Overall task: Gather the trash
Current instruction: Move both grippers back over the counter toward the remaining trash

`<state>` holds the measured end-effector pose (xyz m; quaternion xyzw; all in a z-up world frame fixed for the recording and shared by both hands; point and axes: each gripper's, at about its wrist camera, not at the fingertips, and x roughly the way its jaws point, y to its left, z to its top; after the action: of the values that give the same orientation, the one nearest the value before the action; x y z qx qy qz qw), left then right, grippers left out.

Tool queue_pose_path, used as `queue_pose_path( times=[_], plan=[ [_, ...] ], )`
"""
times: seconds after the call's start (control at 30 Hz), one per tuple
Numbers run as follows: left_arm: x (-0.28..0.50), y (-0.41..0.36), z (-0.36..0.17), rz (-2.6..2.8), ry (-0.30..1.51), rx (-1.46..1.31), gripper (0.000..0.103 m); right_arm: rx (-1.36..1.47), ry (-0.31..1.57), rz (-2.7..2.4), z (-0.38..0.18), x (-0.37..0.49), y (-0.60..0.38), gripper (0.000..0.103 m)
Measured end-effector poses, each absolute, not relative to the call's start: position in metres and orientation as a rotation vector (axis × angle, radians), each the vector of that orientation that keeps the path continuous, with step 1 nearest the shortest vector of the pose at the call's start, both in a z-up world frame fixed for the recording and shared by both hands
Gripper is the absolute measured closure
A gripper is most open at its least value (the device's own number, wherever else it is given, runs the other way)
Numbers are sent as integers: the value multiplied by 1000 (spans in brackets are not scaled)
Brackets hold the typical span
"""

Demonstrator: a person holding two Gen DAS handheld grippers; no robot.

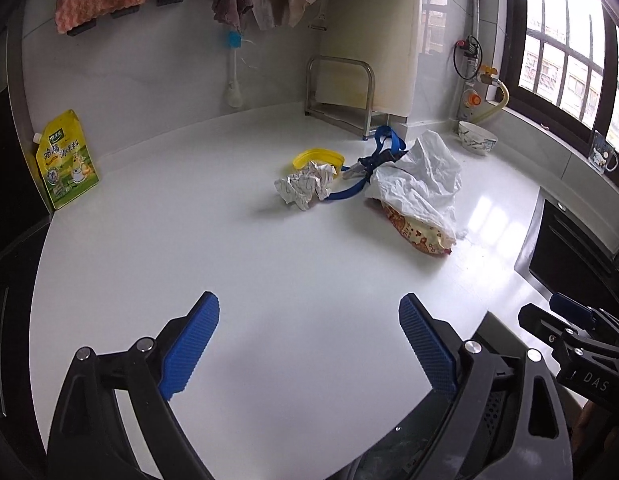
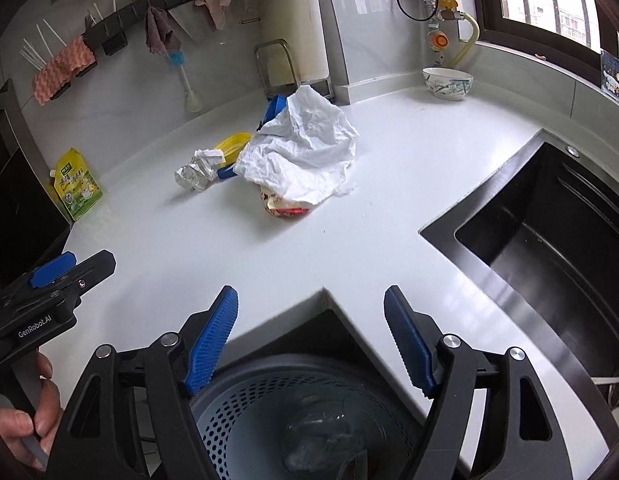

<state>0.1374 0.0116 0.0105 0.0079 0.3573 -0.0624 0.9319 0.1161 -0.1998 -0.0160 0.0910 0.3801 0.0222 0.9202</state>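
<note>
- Left wrist view: the left gripper (image 1: 309, 344) hangs over bare white countertop (image 1: 229, 240) with its blue pads spread wide and nothing between them.
- Well ahead of it lies the trash: a crumpled paper ball (image 1: 305, 186) touching a yellow plastic lid (image 1: 318, 158), a blue strap (image 1: 383, 148) running behind, and a big crumpled white sheet (image 1: 419, 178) draped over a printed snack wrapper (image 1: 419, 236).
- A yellow-green seasoning pouch (image 1: 66, 160) leans at the far left wall and a bowl (image 1: 477, 138) stands near the window; whether either counts as trash I cannot tell.
- The right gripper (image 1: 569, 320) shows at the right edge; its jaws cannot be read from here.
- Right wrist view: the right gripper (image 2: 311, 340) is released too, jaws apart and empty, held above a perforated grey bin (image 2: 269, 408) just below the counter's edge.
- Something clear and crumpled, seemingly plastic, already sits in the bin, so part of the job looks done.
- The same pile of paper ball (image 2: 197, 170), white sheet (image 2: 301, 152) and wrapper (image 2: 283, 206) lies uncollected beside the black sink (image 2: 549, 220); most of the work seems to remain.
</note>
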Motion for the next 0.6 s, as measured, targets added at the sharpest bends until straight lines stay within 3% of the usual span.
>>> queue_pose_path(
  times=[0.6],
  plan=[
    [264, 17, -3, -92, 750, 24, 9, 119, 773, 88, -7, 248, -194, 27]
  ],
)
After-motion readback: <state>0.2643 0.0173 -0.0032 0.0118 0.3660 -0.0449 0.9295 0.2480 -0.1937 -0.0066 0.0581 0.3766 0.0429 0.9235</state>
